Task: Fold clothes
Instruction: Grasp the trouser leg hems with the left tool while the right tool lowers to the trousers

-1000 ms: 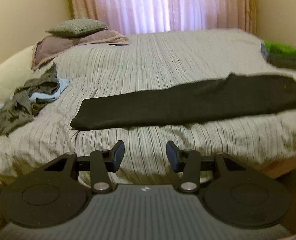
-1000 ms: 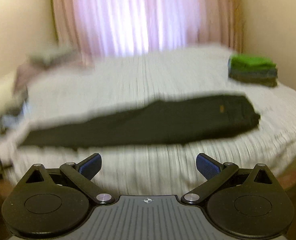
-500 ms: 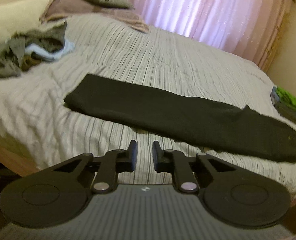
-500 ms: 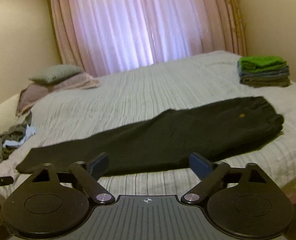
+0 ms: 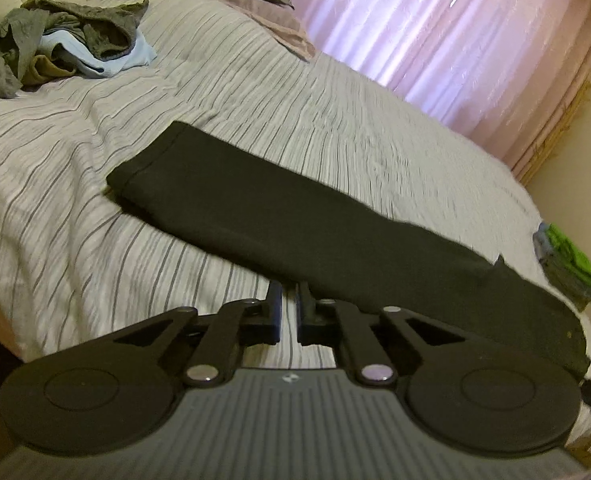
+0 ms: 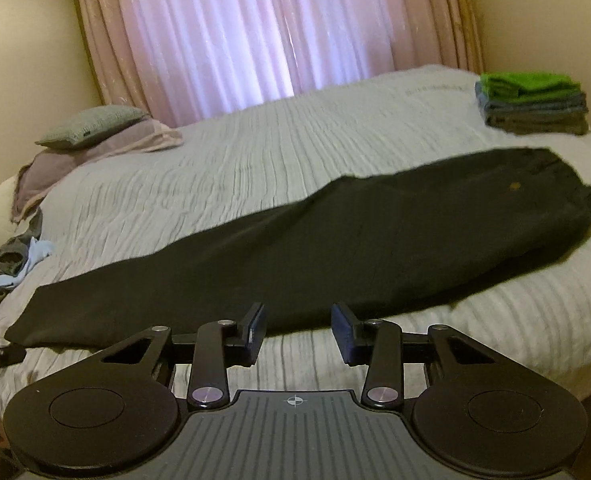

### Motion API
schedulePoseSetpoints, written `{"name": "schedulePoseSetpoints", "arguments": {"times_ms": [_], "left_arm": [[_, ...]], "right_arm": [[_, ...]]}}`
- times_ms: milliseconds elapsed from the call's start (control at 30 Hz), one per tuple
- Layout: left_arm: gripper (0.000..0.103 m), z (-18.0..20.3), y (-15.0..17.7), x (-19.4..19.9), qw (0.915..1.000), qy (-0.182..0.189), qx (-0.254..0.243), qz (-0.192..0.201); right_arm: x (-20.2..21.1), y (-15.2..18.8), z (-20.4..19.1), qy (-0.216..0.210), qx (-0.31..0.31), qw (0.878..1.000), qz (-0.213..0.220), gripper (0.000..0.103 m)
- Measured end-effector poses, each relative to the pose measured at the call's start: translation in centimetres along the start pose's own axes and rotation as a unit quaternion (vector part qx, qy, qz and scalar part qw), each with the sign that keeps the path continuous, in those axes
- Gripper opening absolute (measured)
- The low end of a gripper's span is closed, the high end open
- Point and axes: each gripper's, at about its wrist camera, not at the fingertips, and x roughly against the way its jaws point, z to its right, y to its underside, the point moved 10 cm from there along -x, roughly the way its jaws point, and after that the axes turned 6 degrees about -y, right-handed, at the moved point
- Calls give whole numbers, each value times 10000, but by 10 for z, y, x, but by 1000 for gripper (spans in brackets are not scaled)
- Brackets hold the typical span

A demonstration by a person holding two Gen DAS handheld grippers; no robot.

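The black trousers (image 5: 335, 236) lay stretched long across the striped bed (image 5: 75, 184), folded lengthwise, hem end toward the pillows (image 6: 95, 136), waist end toward the folded stack (image 6: 531, 104) with green on top. The left claw (image 5: 289, 300) sat low at the near edge of the trousers, its fingers nearly together with only a thin slit between; the tips were dark against dark cloth, so whether they pinched any fabric was hard to tell, possibly not. The right claw (image 6: 297, 326) stood apart, empty, just short of the near edge. A small tan mark near the waistband was too blurred to read. A crumpled heap of grey and pale-blue clothes (image 5: 51, 40) ran off the frame's left edge
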Motion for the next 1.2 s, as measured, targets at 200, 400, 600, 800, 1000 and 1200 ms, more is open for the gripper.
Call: {"name": "schedulePoseSetpoints", "arguments": {"times_ms": [200, 400, 600, 800, 1000, 1200], "left_arm": [[4, -9, 2, -33, 9963, 288, 757, -284], [27, -24, 4, -48, 9825, 616, 1705, -420], [38, -22, -2, -57, 9822, 625, 1749, -265], [38, -29, -4, -73, 9762, 622, 2066, -192], [34, -29, -9, -87, 9794, 490, 1957, -107], [22, -34, -8, -87, 9830, 493, 1767, -56]], "right_arm": [[-21, -1, -18, -229, 300, 9992, -104, 41], [-49, 7, -50, -326, 884, 9954, -182, 46], [-77, 11, -94, -305, 1838, 9824, 158, 96], [-112, 27, -112, -357, 2077, 9775, 8, 96], [-135, 36, -123, -313, 2093, 9774, -22, 96], [-145, 44, -117, -177, 1873, 9821, -113, 96]]}}
